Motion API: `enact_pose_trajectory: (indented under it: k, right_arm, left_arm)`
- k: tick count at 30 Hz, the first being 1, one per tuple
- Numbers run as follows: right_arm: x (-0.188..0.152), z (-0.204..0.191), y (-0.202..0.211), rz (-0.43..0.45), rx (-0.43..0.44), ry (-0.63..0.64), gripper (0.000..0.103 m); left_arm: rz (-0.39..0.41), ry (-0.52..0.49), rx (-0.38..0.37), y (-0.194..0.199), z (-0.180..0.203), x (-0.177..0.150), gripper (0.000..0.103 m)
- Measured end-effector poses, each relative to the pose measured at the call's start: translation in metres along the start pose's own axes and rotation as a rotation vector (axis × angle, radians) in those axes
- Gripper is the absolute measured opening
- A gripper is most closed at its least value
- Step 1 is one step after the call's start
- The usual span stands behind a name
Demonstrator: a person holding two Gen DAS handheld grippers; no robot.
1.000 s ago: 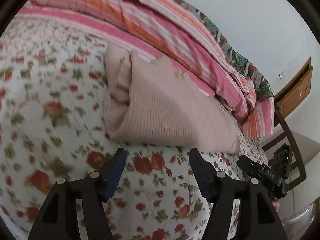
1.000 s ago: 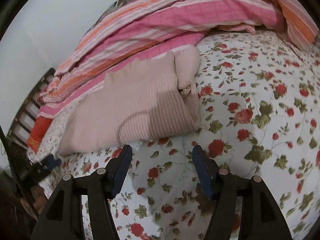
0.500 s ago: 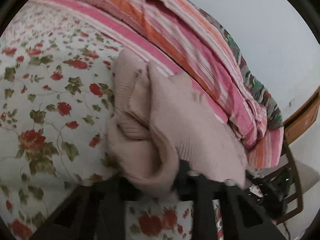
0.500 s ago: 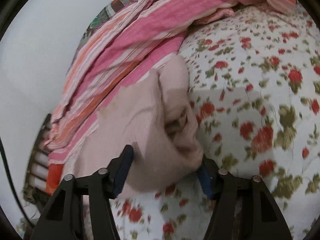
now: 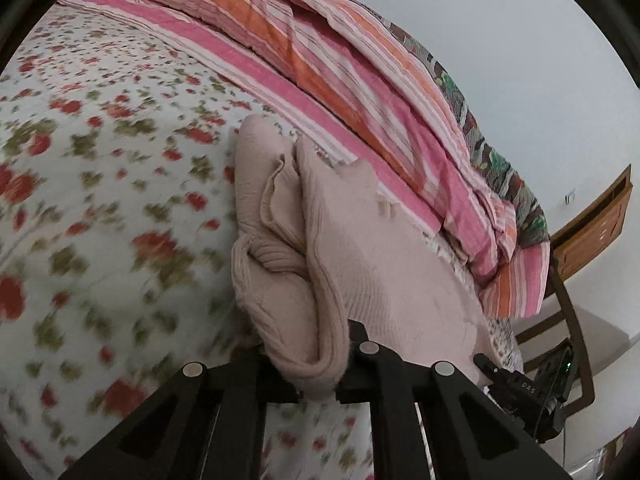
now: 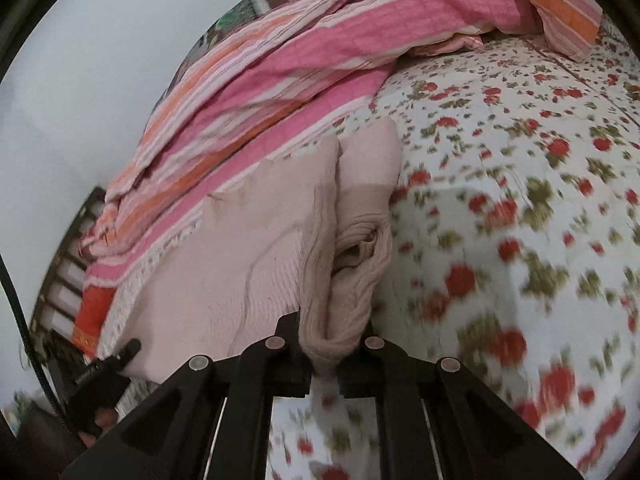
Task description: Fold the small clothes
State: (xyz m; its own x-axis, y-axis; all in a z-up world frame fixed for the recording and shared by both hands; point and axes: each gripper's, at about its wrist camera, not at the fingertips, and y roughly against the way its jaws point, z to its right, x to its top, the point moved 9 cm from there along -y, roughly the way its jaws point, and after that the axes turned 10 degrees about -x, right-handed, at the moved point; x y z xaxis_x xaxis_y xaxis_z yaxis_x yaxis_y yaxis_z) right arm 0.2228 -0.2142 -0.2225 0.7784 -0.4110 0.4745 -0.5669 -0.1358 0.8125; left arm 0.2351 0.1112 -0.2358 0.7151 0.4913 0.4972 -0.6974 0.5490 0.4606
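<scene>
Black fingers of your left gripper (image 5: 316,376) were clamped on the near folded edge of the pink knit garment (image 5: 360,256), the bunched layers squeezed between them so that the fabric bulged out just ahead of the jaws. Your right gripper (image 6: 326,354) pinched the same near edge from the other side, its two fingers closed tight on a thick roll of the garment (image 6: 248,264). In the left wrist view your right gripper (image 5: 516,388) showed at the lower right, just beside the garment's far corner; in the right wrist view your left gripper (image 6: 104,376) sat at the lower left, touching or nearly touching the cloth, though you could not tell which.

Beyond the jaws, the garment lay folded on the floral bedsheet (image 5: 100,208), its ribbed top layer spread flat and a looser inner fold rolled up along one side. The sheet, white with red roses and green leaves, was blurred around it in both views.

Farther back, a pink and orange striped blanket (image 5: 340,64) lay heaped along the garment's far edge, touching it. Behind that ran a darker patterned cloth (image 5: 492,152), then a pale wall (image 5: 500,20) and a wooden headboard (image 5: 596,224) at the far right.
</scene>
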Motion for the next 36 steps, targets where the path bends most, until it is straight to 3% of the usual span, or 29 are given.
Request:
enact_pose_trajectory:
  k: [3, 5, 7, 11, 15, 18, 21, 23, 26, 32, 36]
  right_arm:
    - [-0.013, -0.001, 0.005, -0.015, -0.025, 0.065, 0.015]
    - [-0.014, -0.001, 0.014, 0.001, -0.043, 0.12, 0.021]
    - [-0.007, -0.001, 0.028, 0.054, -0.077, 0.171, 0.03]
    - [0.017, -0.012, 0.04, 0.171, -0.141, 0.253, 0.041]
    - [0.047, -0.036, 0.022, 0.215, -0.136, 0.28, 0.04]
    - [0.066, -0.048, -0.004, 0.197, -0.141, 0.281, 0.038]
    - [0.069, -0.047, -0.045, 0.09, -0.154, 0.265, 0.013]
    - [0.066, -0.035, -0.065, 0.067, -0.209, 0.252, 0.013]
    - [0.064, -0.026, -0.071, 0.107, -0.19, 0.234, 0.01]
    - [0.061, -0.03, -0.069, 0.146, -0.229, 0.263, 0.009]
    - [0.059, -0.033, -0.064, 0.178, -0.258, 0.283, 0.011]
  left_arm:
    - [-0.024, -0.029, 0.059, 0.004, -0.005, -0.008, 0.018]
    - [-0.02, -0.049, 0.088, 0.011, -0.007, -0.007, 0.03]
    - [0.021, -0.101, 0.154, 0.023, -0.007, 0.0, 0.038]
    - [0.116, -0.202, 0.201, 0.033, 0.005, 0.026, 0.05]
    - [0.113, -0.2, 0.17, 0.009, 0.017, 0.056, 0.05]
    - [0.098, -0.236, 0.179, -0.017, 0.026, 0.076, 0.049]
    - [0.057, -0.271, 0.24, -0.045, 0.024, 0.086, 0.044]
    - [0.033, -0.271, 0.269, -0.058, 0.011, 0.084, 0.036]
    - [0.028, -0.264, 0.282, -0.066, -0.007, 0.076, 0.032]
    - [0.045, -0.312, 0.298, -0.067, -0.003, 0.072, 0.032]
    - [0.043, -0.301, 0.262, -0.065, -0.003, 0.071, 0.036]
